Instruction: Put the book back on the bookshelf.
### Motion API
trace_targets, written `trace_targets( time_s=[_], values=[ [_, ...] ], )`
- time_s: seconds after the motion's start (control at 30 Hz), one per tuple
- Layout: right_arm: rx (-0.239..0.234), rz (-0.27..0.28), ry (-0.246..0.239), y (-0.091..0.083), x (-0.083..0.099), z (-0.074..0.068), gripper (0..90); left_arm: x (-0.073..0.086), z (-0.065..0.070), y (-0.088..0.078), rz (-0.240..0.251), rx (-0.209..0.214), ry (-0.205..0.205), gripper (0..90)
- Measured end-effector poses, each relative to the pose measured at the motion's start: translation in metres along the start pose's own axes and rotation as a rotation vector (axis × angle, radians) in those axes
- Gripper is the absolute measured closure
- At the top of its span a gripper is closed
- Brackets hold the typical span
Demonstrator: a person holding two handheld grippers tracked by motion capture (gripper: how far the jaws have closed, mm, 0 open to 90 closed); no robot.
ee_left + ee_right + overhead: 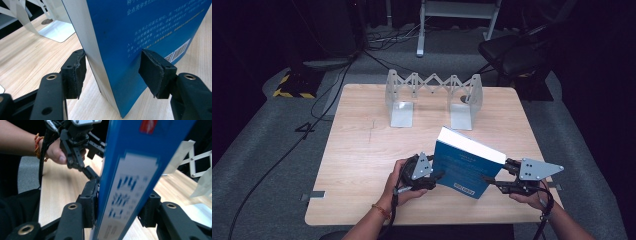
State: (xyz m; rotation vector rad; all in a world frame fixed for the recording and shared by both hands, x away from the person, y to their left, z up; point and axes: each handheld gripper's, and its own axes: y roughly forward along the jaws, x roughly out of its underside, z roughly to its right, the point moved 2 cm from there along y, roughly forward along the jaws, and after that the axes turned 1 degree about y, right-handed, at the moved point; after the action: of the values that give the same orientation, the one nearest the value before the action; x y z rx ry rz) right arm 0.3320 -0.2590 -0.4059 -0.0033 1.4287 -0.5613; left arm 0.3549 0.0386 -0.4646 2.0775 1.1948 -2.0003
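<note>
A blue book (464, 167) with a white page block is held tilted above the wooden table (362, 150), its lower corner pointing toward me. My left gripper (437, 175) is at its left edge. In the left gripper view one pad (76, 72) presses the page edge and the other (155, 72) presses the blue back cover (150, 25), so this gripper is shut on the book. My right gripper (494, 180) holds the opposite edge. In the right gripper view it (118, 202) is shut across the blue spine (130, 182), with the left gripper (86, 171) beyond it.
An expandable metal book rack (432, 95) with two upright end plates stands at the table's far middle, nothing between the plates. Cables (327, 95) run over the grey floor at the left, and a dark chair (512, 55) sits behind the far right corner.
</note>
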Motion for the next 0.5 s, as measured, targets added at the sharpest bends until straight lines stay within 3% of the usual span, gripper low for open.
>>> trace_targets(
  time_s=[0.07,0.13,0.2,0.37,0.5],
  values=[
    [0.013,-0.002,-0.007,0.000,-0.003,0.001,56.3,-0.001,0.001,0.002,0.000,-0.019,0.008,38.5],
    [0.020,-0.009,-0.026,0.001,-0.005,0.001,54.8,-0.005,0.001,0.003,0.025,-0.077,0.024,47.5],
    [0.050,-0.024,-0.036,0.002,-0.007,0.001,54.0,-0.010,-0.006,0.006,0.079,-0.059,-0.053,53.8],
    [0.081,-0.024,0.007,-0.001,-0.005,0.008,54.3,-0.013,-0.008,0.014,0.092,-0.046,-0.058,51.0],
    [0.095,-0.034,-0.032,-0.001,-0.006,0.007,55.9,-0.014,-0.008,0.018,0.094,-0.049,-0.057,47.5]
  ],
)
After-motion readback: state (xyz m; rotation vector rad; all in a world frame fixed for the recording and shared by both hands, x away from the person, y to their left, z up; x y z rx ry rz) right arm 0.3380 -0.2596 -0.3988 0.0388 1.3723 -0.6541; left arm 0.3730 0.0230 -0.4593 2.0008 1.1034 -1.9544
